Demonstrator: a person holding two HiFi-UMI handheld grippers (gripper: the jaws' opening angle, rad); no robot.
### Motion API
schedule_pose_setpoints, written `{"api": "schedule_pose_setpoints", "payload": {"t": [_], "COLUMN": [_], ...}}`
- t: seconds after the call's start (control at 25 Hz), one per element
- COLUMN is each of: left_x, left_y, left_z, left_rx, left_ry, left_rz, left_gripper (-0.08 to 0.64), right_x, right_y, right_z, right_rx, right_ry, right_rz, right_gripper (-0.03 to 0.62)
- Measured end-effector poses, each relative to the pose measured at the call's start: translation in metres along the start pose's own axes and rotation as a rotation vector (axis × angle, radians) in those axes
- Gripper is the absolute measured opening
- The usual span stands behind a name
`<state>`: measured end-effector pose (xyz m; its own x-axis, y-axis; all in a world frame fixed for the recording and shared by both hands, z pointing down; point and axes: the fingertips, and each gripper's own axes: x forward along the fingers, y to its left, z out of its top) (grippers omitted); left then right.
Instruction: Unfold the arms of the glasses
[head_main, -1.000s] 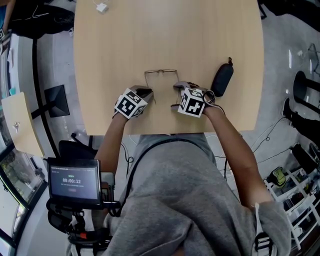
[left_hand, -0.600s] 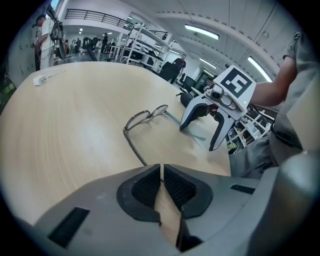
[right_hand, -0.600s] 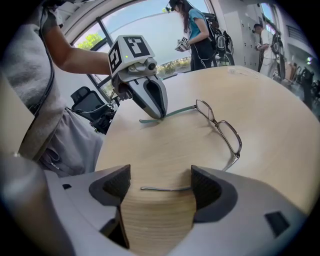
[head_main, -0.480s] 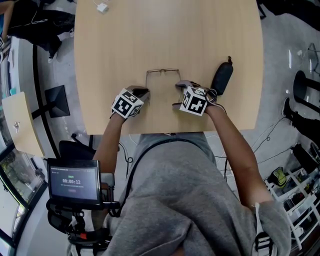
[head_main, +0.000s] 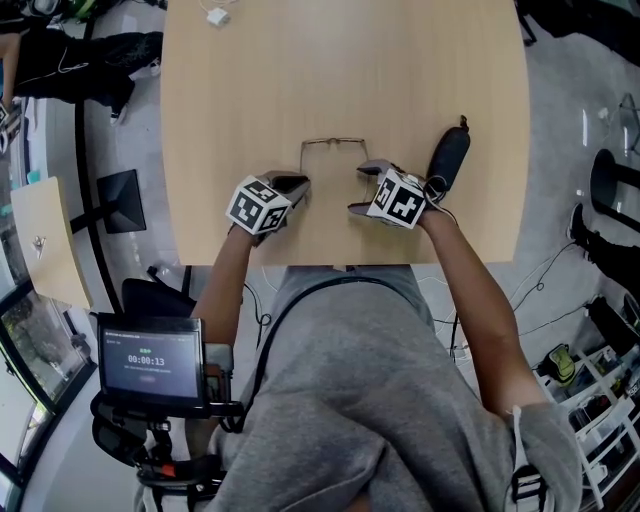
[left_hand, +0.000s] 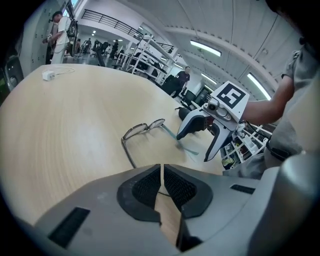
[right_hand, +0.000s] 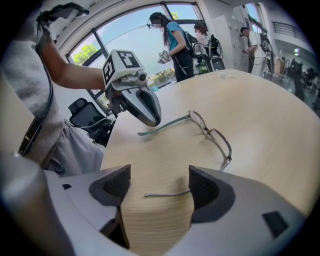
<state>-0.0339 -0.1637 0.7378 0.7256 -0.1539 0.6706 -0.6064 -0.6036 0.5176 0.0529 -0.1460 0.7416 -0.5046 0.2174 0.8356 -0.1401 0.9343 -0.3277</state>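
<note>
Pale wood table (head_main: 250, 90). Thin metal-framed glasses (right_hand: 212, 132) rest on it around the middle, lenses toward the far edge and both arms pointing back at the near edge. A dark case (head_main: 447, 155) lies toward the right edge, apart from the frame. A small white item (head_main: 215, 15) sits near the far-left corner, out of play.

Left gripper (left_hand: 162, 175): jaws drawn together, only a hairline slit between the pads. The left-hand arm (left_hand: 128, 155) runs in under them. I can't confirm a pinch; it reads as wire lying on the table, seen through the slit.

Right gripper (right_hand: 156, 187): jaws well apart. The right-hand arm (right_hand: 167, 194) lies crosswise between the pads on the wood, reaching almost to one pad, not clamped.

Judgement: both arms look swung out roughly square to the front, so the unfolding seems all but done. What remains is checking that each hinge is fully open, then getting clear.

Doing it well:
- If a hinge needs a last nudge, I'd push low on the arm, outward, with the other gripper steadying the frame.
- Light contact only; the wire is springy and the frame will skate on smooth wood.
- Lift each gripper straight up before pulling back, so no pad snags an arm tip and drags the frame toward the near edge.
</note>
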Motion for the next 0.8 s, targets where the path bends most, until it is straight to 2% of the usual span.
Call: {"api": "schedule_pose_setpoints", "payload": {"t": [0.24, 0.44, 0.48, 0.52, 0.56, 0.64, 0.68, 0.8], "left_x": [-0.034, -0.096, -0.112, -0.129, -0.146, -0.176, -0.188, -0.222], "left_y": [-0.023, -0.065, -0.074, -0.082, -0.091, -0.107, -0.114, -0.132], "left_z": [0.037, 0.080, 0.086, 0.088, 0.089, 0.091, 0.096, 0.122], "left_rx": [0.076, 0.152, 0.168, 0.184, 0.200, 0.237, 0.260, 0.331], "left_ry": [-0.112, -0.307, -0.352, -0.397, -0.439, -0.517, -0.553, -0.667], "left_rz": [0.023, 0.038, 0.043, 0.048, 0.055, 0.077, 0.092, 0.136], "left_gripper": [0.011, 0.011, 0.011, 0.011, 0.010, 0.009, 0.009, 0.009], "right_x": [-0.043, -0.103, -0.116, -0.128, -0.140, -0.163, -0.176, -0.214], "right_y": [-0.004, 0.015, 0.021, 0.029, 0.038, 0.056, 0.064, 0.082], "right_z": [0.040, 0.090, 0.100, 0.110, 0.118, 0.131, 0.137, 0.159], "right_rx": [0.084, 0.130, 0.130, 0.137, 0.152, 0.188, 0.190, 0.132], "right_ry": [-0.185, -0.398, -0.442, -0.488, -0.539, -0.640, -0.683, -0.788], "right_rz": [-0.077, -0.189, -0.228, -0.273, -0.315, -0.373, -0.394, -0.443], "right_gripper": [0.362, 0.350, 0.297, 0.135, 0.047, 0.008, 0.008, 0.006]}}
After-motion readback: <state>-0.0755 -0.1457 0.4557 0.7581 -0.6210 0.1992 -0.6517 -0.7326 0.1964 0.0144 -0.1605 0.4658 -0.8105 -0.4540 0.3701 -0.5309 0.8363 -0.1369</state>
